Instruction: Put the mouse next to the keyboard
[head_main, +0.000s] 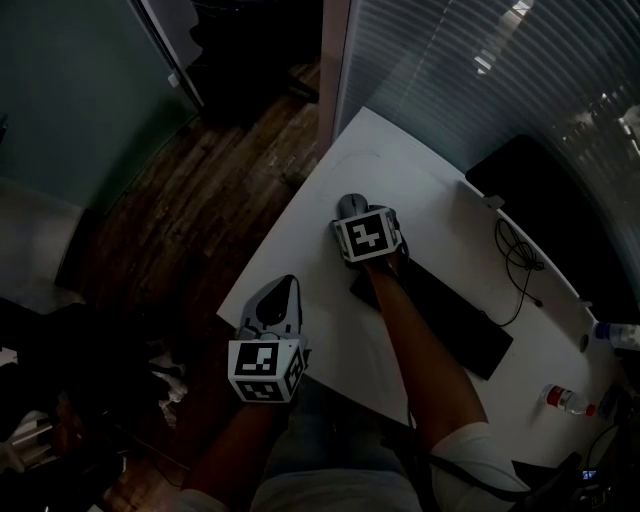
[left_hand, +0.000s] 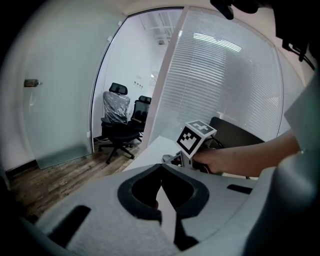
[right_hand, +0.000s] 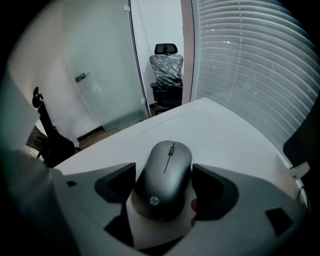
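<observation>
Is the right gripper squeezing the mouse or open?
Open. The right gripper has its jaws spread wide either side of the mouse, a thin gap showing; the mouse rests on the table.

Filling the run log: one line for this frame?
right gripper: open, straddling mouse | mouse: on table near keyboard end | left gripper: shut, empty

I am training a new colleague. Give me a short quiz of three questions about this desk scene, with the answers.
1. True or false: the mouse lies on the table.
2. The left hand-held gripper's jaws are: A) wide apart; B) together, empty; C) closed on the mouse.
3. In the head view, which long black thing does the person's right arm cross?
Key: 1 true; 2 B; 3 the keyboard.
</observation>
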